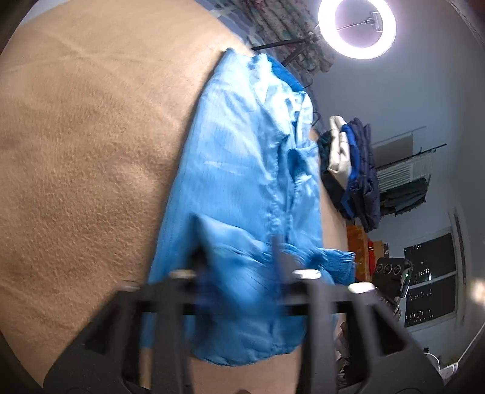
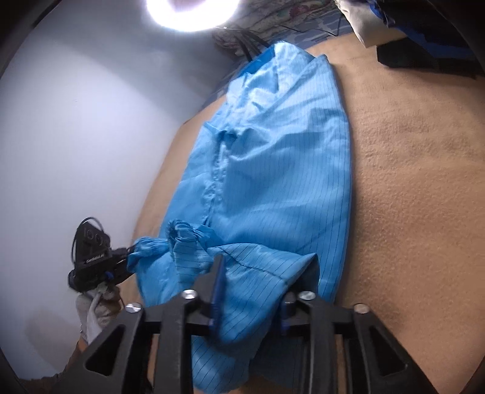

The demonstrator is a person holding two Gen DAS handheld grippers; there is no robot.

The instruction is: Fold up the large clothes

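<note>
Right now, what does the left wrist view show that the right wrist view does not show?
Only the left wrist view shows the window and the hanging clothes rack.

Only the right wrist view shows the left gripper from outside, held by a gloved hand, next to a gathered cuff.

Both show the blue garment lying on the tan blanket, the ring light, the stack of folded clothes, and each camera's own fingers apart over the fabric.

Blue coat (image 2: 272, 188): thin woven cloth with fine dark pinstripes, slight sheen, creased, gathered elastic cuffs left of the right gripper (image 2: 251, 291). Beneath it, tan blanket (image 2: 409, 197): matt, nubbly pile. Both grippers matt black plastic with bright metal screw heads; left gripper (image 1: 239, 272) blurred. Gloved hand (image 2: 97, 312) at far left: grey knit cloth.
</note>
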